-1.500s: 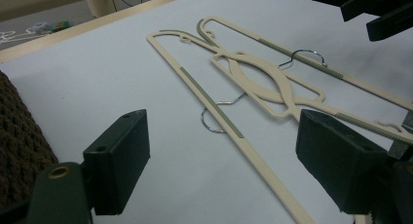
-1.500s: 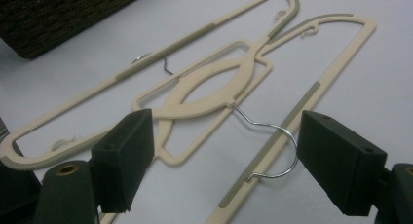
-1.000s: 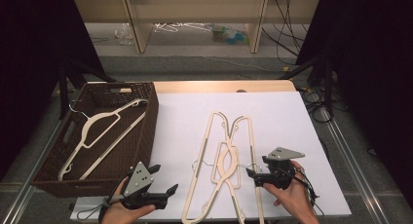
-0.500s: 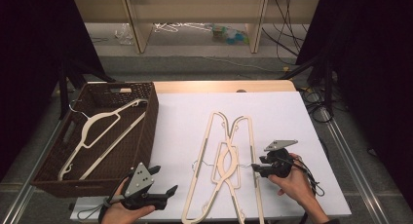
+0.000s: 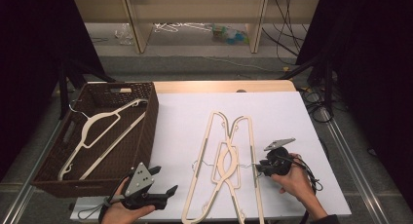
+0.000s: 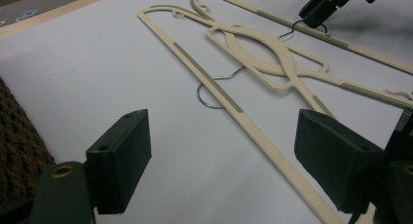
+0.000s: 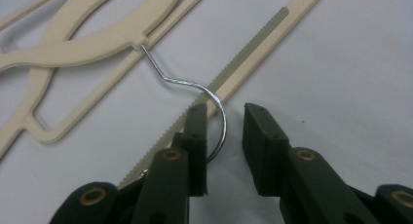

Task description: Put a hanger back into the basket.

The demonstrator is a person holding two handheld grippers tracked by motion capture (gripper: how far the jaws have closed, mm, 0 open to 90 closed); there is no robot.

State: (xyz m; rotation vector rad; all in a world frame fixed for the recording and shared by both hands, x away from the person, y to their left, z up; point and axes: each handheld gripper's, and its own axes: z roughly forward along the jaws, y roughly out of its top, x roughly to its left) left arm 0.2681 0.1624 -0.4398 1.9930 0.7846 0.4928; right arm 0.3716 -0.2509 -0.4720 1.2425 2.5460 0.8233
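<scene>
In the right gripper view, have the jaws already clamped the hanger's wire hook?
No: the wire hook curves through the gap of the right hand-held gripper, with open space between it and the far jaw.

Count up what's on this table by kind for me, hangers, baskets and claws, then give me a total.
Cream hangers: 3, one in the basket, two crossed on the white tabletop
Brown wicker basket: 1
Claws: 2, left claw, right claw
Total: 6
</scene>
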